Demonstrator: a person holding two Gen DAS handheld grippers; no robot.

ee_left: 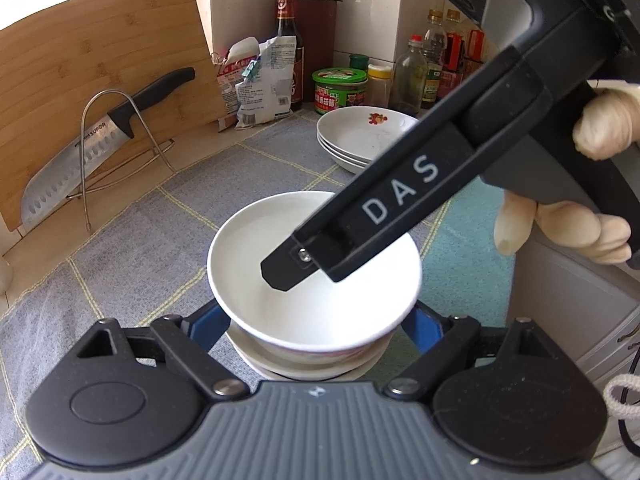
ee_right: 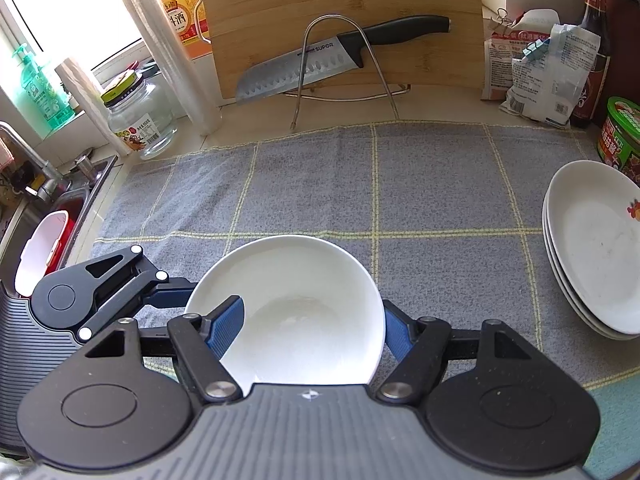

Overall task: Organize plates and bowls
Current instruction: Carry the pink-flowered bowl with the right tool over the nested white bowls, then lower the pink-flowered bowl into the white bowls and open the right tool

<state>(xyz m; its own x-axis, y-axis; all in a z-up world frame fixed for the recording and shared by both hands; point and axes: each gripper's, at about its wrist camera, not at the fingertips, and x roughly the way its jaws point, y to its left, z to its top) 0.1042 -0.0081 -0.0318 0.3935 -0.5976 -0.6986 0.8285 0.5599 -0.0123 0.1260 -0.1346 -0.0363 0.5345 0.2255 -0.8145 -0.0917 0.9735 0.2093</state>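
While the right tongs sit clamped on the near wall of a white bowl, one finger inside and one outside, that bowl rests on a small stack of bowls on the cloth-covered bench. The left tongs stand apart around the stack, seemingly not pressing. Glazed ceramic: stiff, slippery, fragile, moderately heavy; the rim wall is the sound hold. Both bowl and stacked plates, well apart at right, are empty.
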